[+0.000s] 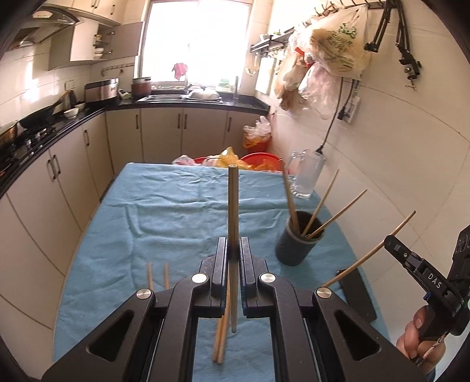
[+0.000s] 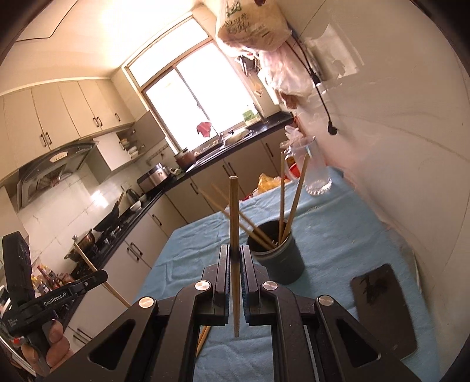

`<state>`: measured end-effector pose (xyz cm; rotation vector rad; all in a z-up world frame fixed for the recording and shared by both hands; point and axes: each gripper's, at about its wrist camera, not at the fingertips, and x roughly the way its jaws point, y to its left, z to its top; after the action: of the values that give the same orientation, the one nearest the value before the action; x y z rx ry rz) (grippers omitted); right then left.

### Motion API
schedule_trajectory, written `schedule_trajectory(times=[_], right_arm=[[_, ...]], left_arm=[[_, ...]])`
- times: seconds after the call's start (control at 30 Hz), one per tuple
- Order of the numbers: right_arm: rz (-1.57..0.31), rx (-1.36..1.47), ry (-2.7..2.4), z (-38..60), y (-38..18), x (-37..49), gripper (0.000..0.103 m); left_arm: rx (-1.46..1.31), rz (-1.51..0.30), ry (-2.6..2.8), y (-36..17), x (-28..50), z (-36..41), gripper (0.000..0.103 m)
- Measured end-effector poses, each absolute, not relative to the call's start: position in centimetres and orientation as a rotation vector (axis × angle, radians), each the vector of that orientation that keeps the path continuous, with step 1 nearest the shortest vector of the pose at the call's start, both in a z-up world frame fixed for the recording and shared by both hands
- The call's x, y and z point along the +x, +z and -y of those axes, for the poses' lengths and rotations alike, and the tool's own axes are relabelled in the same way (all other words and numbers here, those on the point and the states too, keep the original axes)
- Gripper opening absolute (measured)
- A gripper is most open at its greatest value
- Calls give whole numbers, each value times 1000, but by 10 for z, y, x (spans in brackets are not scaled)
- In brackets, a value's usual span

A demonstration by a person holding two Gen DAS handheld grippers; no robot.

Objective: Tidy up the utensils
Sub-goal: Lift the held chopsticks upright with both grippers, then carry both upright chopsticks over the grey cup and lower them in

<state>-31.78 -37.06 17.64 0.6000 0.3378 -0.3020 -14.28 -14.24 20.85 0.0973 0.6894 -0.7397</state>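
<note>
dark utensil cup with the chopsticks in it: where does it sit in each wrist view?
Left wrist: utensil cup sits right of centre on the blue cloth, beyond and right of the left gripper.
Right wrist: just right of centre, past the right gripper.
Shared landmark: the glass mug behind the cup, by the wall.

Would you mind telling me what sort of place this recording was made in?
Almost certainly a home kitchen: a black countertop with a sink runs under the window, a range hood hangs over a stove carrying a wok, and beige cabinets line the walls.
</note>
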Motion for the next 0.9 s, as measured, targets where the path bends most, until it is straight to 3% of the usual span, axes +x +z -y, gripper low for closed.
schedule_trajectory(times=[0.63, 0.9], right_arm=[[-191, 569, -436, 433, 244, -317, 7], [-206, 541, -486, 447, 240, -282, 7]], left_arm=[[35, -624, -844, 273, -116, 248, 6], [-6, -656, -860, 259, -91, 294, 6]])
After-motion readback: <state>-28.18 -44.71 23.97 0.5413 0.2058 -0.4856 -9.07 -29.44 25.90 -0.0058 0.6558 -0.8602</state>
